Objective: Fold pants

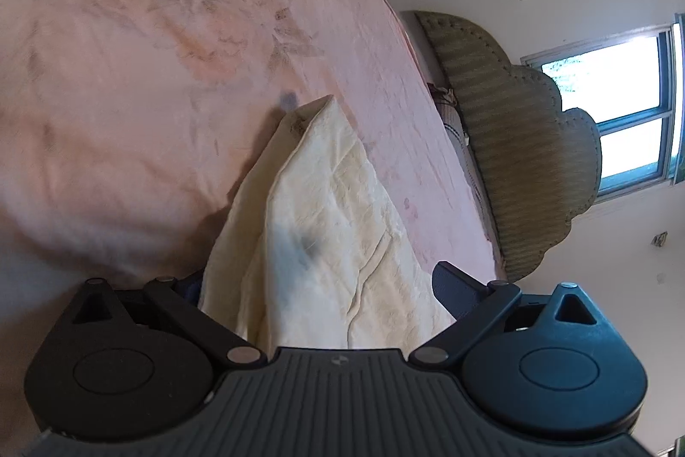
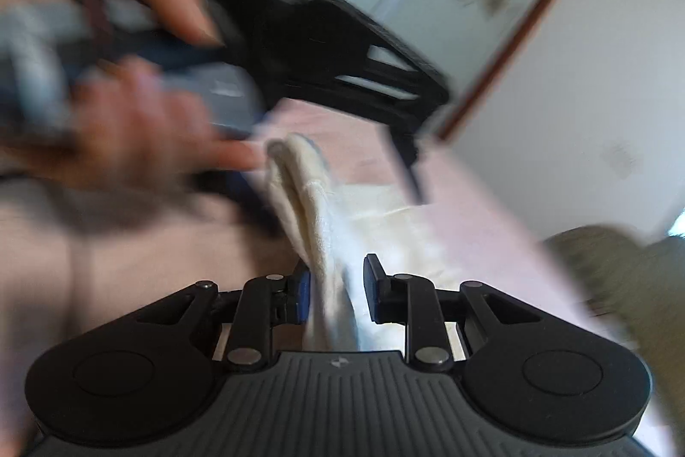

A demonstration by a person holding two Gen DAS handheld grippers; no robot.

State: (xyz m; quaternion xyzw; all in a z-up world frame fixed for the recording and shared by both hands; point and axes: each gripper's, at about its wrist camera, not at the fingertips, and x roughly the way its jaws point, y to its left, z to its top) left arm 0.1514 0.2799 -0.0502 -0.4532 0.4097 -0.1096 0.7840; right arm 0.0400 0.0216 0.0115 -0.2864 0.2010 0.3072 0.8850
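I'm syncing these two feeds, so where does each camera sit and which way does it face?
Left wrist: on the left tool, looking down along wide-apart fingers at cream pants on a pink floral bedsheet; no hand shows.
Right wrist: on the right tool, facing along a raised fold of the pants between its fingers; the person's hand and the left tool show ahead, blurred.
Shared: pants, bedsheet.
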